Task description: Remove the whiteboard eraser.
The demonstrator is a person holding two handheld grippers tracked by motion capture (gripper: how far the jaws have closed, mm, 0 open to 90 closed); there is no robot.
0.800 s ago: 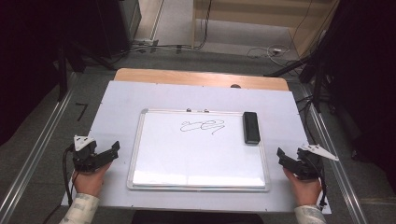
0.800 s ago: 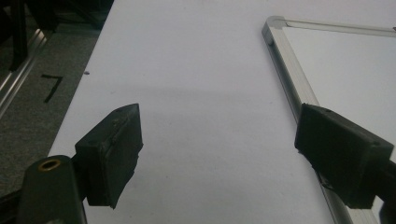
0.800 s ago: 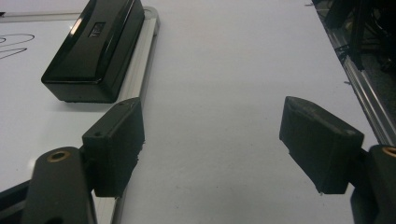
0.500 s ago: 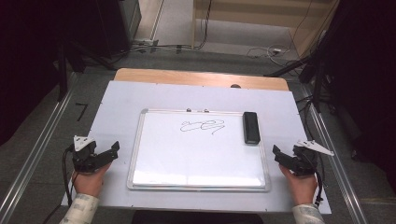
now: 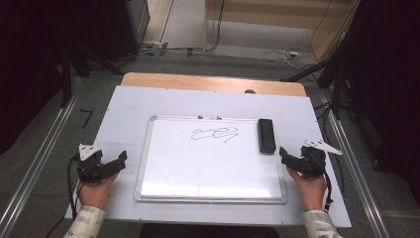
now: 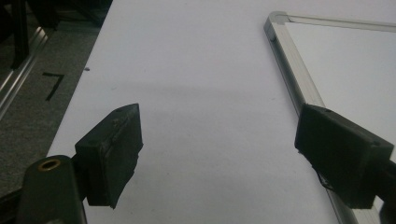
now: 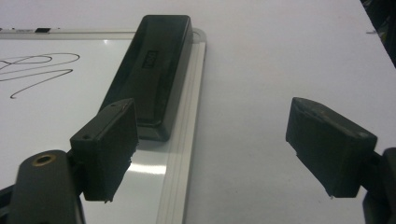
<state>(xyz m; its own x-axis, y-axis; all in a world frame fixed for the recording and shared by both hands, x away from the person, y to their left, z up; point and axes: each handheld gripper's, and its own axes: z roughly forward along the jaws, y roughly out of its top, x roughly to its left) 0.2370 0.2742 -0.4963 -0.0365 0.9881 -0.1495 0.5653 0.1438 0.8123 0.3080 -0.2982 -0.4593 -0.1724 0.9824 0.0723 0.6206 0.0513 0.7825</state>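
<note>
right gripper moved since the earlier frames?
Yes. The right gripper has crept up and inward toward the eraser at the whiteboard's right edge, jaws open and empty.

Both hands rest low, left gripper [image 5: 120, 159] and right gripper [image 5: 283, 154] (jaws wide) holding nothing.

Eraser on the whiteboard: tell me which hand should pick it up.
Right. The right tongs sit open just short of the black eraser at the whiteboard's right edge; the left tongs are across the board.
</note>
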